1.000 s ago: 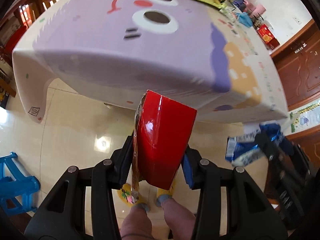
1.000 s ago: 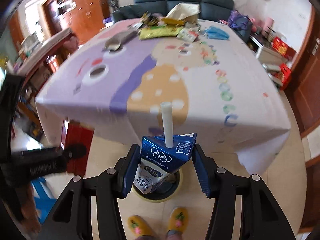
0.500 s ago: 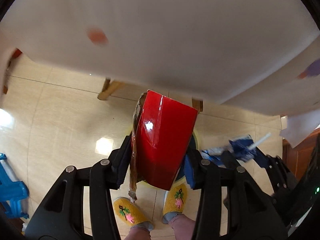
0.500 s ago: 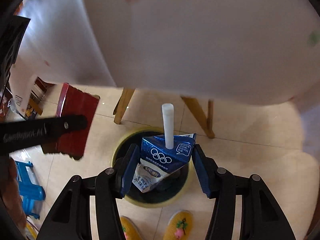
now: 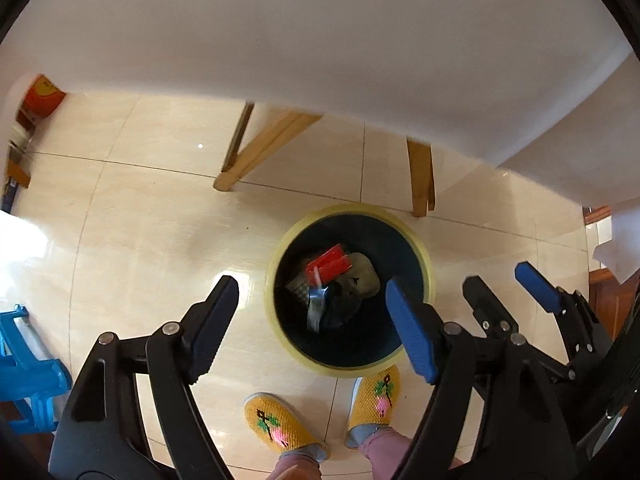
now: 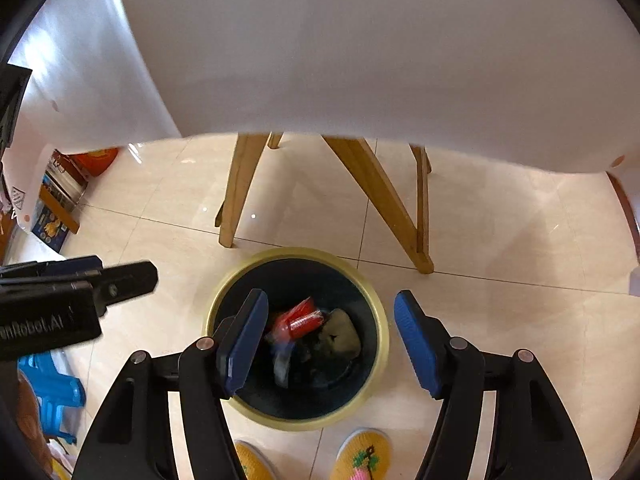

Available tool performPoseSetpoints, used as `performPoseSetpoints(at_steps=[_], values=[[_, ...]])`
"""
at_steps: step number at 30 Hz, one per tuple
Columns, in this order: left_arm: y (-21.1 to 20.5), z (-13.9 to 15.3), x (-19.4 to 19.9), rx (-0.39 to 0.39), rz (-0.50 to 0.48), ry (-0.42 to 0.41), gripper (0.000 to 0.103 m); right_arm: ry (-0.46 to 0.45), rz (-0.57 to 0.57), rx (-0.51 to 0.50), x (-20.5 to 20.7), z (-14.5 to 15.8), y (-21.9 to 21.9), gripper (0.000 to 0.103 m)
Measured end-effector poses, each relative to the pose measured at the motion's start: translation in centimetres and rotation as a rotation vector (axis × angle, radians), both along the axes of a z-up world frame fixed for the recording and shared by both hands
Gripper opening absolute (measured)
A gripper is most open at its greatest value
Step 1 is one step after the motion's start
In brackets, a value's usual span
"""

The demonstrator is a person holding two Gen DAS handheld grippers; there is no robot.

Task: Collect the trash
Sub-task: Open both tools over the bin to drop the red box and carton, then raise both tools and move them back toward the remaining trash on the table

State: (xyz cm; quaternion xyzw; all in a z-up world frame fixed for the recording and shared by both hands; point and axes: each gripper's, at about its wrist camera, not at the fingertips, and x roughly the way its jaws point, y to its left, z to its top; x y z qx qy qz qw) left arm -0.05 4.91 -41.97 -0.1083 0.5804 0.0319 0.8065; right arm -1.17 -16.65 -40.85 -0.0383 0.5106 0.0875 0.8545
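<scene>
A round bin (image 5: 429,276) (image 6: 382,344) with a yellow rim and a dark inside stands on the tiled floor under the table edge. Inside it lie the red box (image 5: 329,267) (image 6: 298,320), a blurred blue carton (image 5: 320,304) (image 6: 282,356) and an olive wrapper (image 5: 362,278) (image 6: 340,338). My left gripper (image 5: 312,300) hangs open above the bin with nothing between its fingers. My right gripper (image 6: 326,312) is also open and empty over the bin; it shows at the right of the left wrist view (image 5: 502,284).
The white tablecloth (image 5: 320,40) (image 6: 360,48) hangs over the top of both views, with wooden table legs (image 5: 256,152) (image 6: 376,196) behind the bin. A person's yellow slippers (image 5: 280,424) (image 6: 362,456) stand just before the bin. A blue plastic stool (image 5: 24,368) is at left.
Both grippers have opened. The red box and the blue carton with its straw have left the fingers and now lie in the bin. Both views have tipped down toward the floor.
</scene>
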Motion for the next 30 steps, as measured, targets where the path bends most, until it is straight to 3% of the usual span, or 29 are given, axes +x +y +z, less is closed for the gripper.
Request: performPoseSetpoints(at_steps=[8,11,23,30], values=[[1.6,7.4,-0.9,0.019,0.039,-0.029,0.074,-0.013,0.020,0.011,-1.1,6.9,1.5,0.067],[2.2,10.2,-1.2,0.020,0.042,-0.034,0.074,-0.031,0.031,0.015,-1.5,10.9,2.0,0.067],[3.1,27.6,-2.4,0.009,0.010,-0.158,0.074,-0.181,0.027,0.015,-2.4,27.8,3.1,0.071],[2.5,35.7,-3.0,0.011,-0.021,-0.217,0.074,-0.242,-0.007,-0.003,-3.2,36.1,3.6,0.073]])
